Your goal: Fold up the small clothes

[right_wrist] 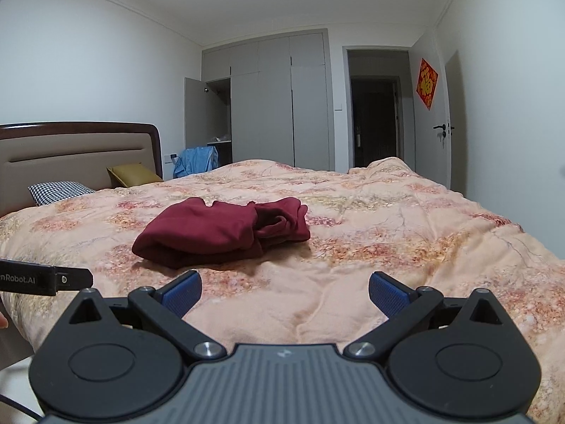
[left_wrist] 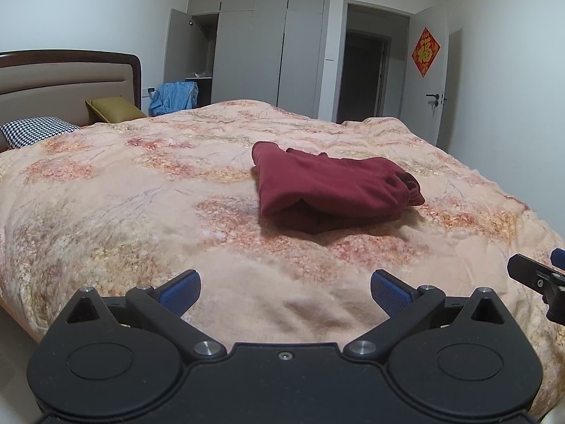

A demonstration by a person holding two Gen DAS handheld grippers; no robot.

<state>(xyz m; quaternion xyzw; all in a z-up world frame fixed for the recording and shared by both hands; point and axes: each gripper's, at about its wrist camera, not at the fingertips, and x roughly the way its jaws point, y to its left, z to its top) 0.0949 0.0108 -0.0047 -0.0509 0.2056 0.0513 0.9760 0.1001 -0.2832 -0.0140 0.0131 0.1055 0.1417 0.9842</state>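
Note:
A dark red garment [left_wrist: 328, 187] lies folded in a thick bundle on the floral peach bedspread [left_wrist: 141, 190], a sleeve end poking out on its right. In the right wrist view the same dark red garment [right_wrist: 226, 235] sits ahead and to the left. My left gripper [left_wrist: 285, 291] is open over the bed's near part, well short of the garment, nothing between its blue pads. My right gripper [right_wrist: 285, 293] is likewise open and empty, short of the bundle. Part of the right gripper [left_wrist: 540, 279] shows at the left view's right edge; the left gripper's body [right_wrist: 46, 277] shows at the right view's left edge.
A padded headboard [left_wrist: 67, 81] with a houndstooth pillow [left_wrist: 35, 130] and a mustard cushion [left_wrist: 113, 107] stands at the left. Beyond the bed are grey wardrobes [left_wrist: 268, 49] with one door open, blue clothing [left_wrist: 173, 97], a dark doorway [left_wrist: 363, 74] and a white door [left_wrist: 438, 95].

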